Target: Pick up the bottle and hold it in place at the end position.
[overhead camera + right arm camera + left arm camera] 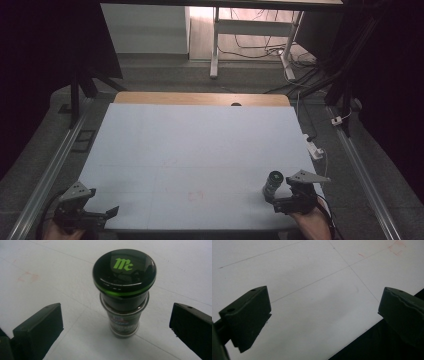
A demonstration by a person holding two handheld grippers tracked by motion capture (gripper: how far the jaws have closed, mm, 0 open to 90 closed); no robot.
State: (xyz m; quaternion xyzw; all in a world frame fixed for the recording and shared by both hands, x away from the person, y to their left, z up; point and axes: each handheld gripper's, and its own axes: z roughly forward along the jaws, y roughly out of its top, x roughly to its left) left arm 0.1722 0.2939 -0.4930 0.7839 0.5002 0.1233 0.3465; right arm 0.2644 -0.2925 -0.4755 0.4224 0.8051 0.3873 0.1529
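White table (200,145): jar (124,292) between right gripper (116,326) jaws.

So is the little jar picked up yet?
Not yet. The spice jar stands upright on the white board. The right gripper is open, its jaws either side of the jar without touching. Closing and lifting remain. The left gripper is open, holding nothing.

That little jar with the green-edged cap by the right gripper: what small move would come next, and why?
Probably the right gripper should ease forward and down until its jaws flank the jar, then close. Its jaws stand wide open and short of the jar, which stands upright on the white table, untouched. The left gripper is open over bare table.
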